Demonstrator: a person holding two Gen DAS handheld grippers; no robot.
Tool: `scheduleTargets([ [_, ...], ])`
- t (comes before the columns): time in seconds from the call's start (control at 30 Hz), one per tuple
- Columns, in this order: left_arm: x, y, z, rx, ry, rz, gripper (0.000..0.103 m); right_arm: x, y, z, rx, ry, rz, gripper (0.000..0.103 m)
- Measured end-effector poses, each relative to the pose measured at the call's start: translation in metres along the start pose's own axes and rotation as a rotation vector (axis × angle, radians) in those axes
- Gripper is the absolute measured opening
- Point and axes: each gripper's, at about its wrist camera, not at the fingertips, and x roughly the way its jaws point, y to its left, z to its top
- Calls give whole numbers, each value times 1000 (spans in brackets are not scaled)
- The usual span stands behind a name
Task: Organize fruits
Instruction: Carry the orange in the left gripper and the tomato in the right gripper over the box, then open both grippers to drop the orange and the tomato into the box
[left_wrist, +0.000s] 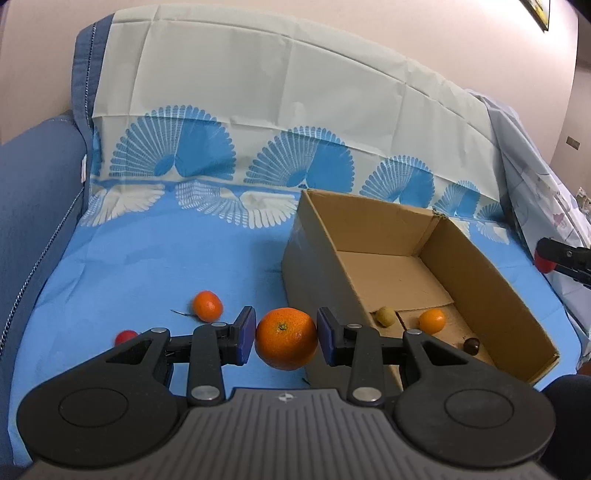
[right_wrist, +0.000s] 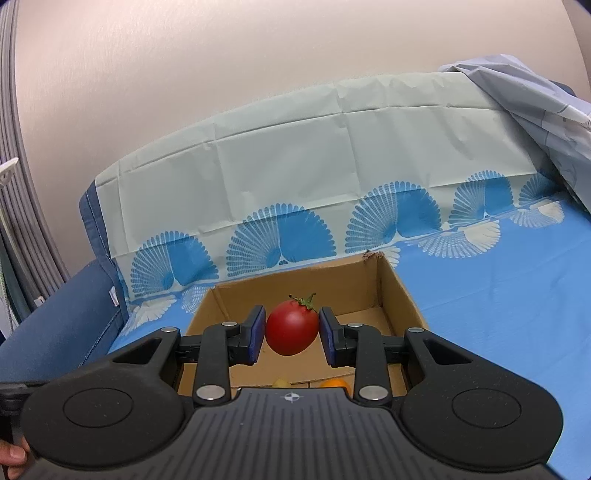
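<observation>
the left gripper (left_wrist: 286, 338) holds a big orange (left_wrist: 286, 339) between its blue pads, squeezed from both sides, with the stem end facing up toward the camera. the cardboard box (left_wrist: 480, 280) sits just to the right of this orange, its near left wall almost beside the right pad. so the orange has to go up a little and to the right to get over that wall.

the right gripper (right_wrist: 292, 332) holds a red tomato (right_wrist: 292, 328) the same way, green stem pointing up and back. this one is already above the open box (right_wrist: 399, 295), so i think it is nearer to a drop than the left one.

inside the box lie a small orange (left_wrist: 432, 321), a little yellow-green fruit (left_wrist: 386, 316) and a dark round one (left_wrist: 472, 345). out on the blue cloth (left_wrist: 147, 258) there is a small orange fruit (left_wrist: 207, 305) and a small red fruit (left_wrist: 125, 337), both left of the left gripper, not yet put away.
</observation>
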Motion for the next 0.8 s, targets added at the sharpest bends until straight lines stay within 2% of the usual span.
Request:
scheduleTargets([
  [0.37, -21, -59, 21, 92, -66, -56, 40, 1, 4, -1, -1, -11, 26, 33],
  [0.8, -9, -122, 35, 200, -63, -98, 40, -2, 4, -3, -4, -20, 24, 33],
])
